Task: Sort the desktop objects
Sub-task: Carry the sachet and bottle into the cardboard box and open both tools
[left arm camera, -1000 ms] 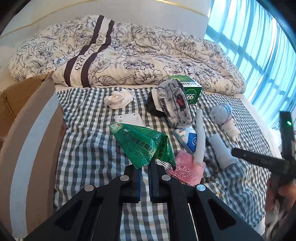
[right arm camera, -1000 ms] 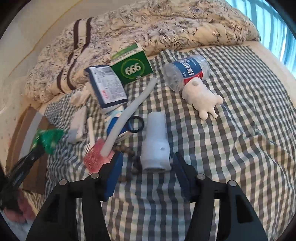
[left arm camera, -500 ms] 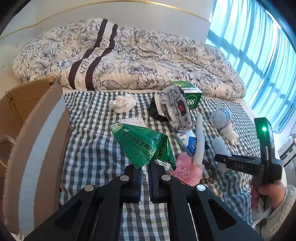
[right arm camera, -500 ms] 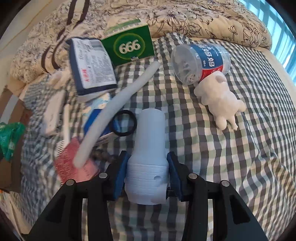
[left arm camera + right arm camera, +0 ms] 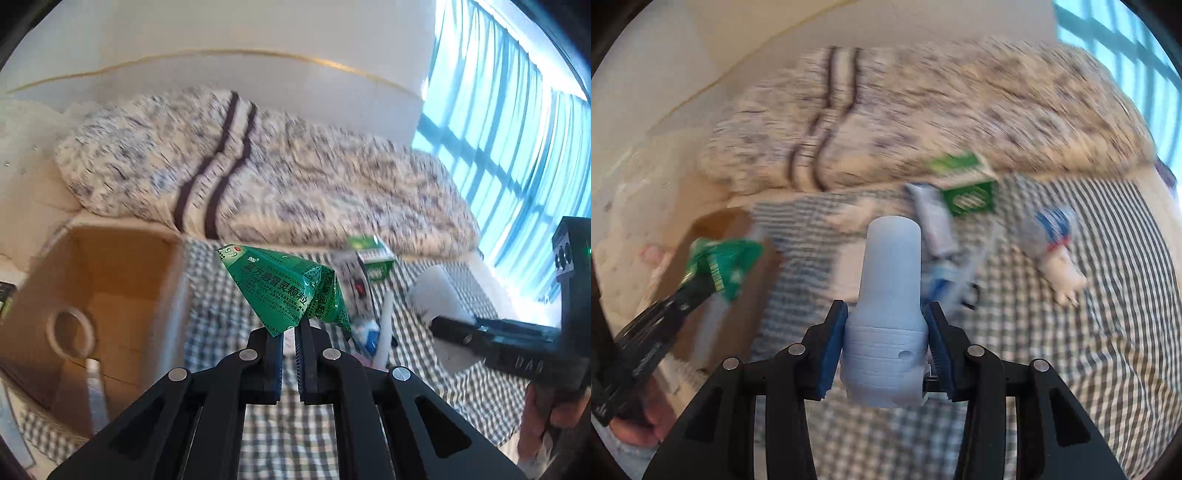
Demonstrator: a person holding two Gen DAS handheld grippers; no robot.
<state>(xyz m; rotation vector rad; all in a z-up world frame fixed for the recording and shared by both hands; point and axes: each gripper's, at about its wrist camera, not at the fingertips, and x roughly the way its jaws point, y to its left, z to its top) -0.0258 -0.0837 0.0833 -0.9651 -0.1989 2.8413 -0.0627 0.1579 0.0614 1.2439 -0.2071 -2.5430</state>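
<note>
Left gripper [image 5: 290, 345]: my fingers are clamped on the bottom edge of the green medicine sachet [image 5: 286, 290], so it stands up clear of the checked sheet [image 5: 295, 435].
Cardboard box [image 5: 122, 295]: open, just left of the sachet; tape roll [image 5: 70, 334] inside. I judge this is the drop spot.
Right gripper [image 5: 886, 349]: my pads [image 5: 833, 350] are squeezing the wide ribbed base of the pale blue plastic bottle-shaped piece [image 5: 886, 295], its narrow end pointing away, lifted off the bed.
Left behind: green 666 box [image 5: 967, 186], water bottle [image 5: 1049, 229], white plush toy [image 5: 1065, 278], all blurred.
Risk: the thin sachet edge could slip.
</note>
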